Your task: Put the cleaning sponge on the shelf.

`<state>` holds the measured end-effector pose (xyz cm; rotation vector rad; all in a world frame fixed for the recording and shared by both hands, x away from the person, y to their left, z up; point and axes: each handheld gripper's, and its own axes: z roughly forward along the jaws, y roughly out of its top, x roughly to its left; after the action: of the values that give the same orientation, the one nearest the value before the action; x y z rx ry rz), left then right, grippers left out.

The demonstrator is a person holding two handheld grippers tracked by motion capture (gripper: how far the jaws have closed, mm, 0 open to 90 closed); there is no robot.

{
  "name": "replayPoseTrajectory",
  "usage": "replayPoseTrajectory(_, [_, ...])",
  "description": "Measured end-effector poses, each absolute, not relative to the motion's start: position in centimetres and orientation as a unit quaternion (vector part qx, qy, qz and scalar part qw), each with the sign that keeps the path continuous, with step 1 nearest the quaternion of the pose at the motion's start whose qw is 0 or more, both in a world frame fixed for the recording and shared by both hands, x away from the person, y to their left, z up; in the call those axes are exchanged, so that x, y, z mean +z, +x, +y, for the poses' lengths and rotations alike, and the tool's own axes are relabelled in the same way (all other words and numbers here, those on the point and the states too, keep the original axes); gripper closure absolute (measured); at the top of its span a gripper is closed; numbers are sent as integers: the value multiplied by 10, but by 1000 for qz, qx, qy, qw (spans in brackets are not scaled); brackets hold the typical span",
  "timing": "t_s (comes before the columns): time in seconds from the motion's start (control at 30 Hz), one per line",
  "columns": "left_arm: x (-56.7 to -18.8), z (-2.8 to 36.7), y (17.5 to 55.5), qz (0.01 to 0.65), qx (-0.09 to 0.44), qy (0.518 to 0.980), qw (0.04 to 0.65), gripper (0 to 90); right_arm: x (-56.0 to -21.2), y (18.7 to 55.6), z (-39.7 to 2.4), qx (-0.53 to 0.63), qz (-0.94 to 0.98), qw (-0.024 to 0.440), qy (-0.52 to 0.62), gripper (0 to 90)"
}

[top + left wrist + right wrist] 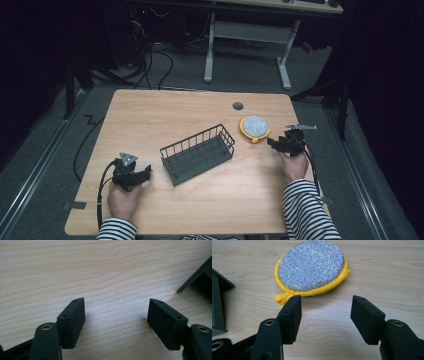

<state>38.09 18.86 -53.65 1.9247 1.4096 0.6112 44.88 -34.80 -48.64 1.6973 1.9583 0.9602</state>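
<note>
High view: wooden table point(200, 210), dark wire basket point(198, 153) lying at centre, angled. Round scouring pad point(255, 127), silver mesh with yellow rim, sits right of the basket, apart from it. Right gripper point(271, 143) near the pad's lower right, jaws pointing left toward it. Left gripper point(148, 171) rests at lower left, just beside the basket's near corner.

Left gripper view: jaws spread wide, nothing between them, bare wood below; basket corner point(197, 277) at right edge.

Right gripper view: jaws wide apart, empty. Scouring pad point(312, 265) lies flat just ahead of the fingertips, its yellow loop close by the left fingertip point(293, 312), no grip. Basket edge point(218, 305) at far left.
</note>
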Motion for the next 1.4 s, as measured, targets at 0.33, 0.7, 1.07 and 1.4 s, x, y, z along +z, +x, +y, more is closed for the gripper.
replayPoseTrajectory(0.33, [-537, 188, 380, 541, 235, 736, 332, 310, -475, 475, -339, 347, 692, 191, 603, 401])
replayPoseTrajectory(0.7, [-536, 188, 381, 542, 235, 736, 332, 311, -485, 506, -338, 320, 689, 172, 627, 370])
replayPoseTrajectory(1.07, [-537, 189, 381, 541, 234, 736, 332, 309, -500, 524, -332, 302, 675, 142, 659, 358])
replayPoseTrajectory(1.4, [-537, 188, 381, 544, 236, 734, 331, 309, -510, 525, -336, 322, 666, 90, 667, 503])
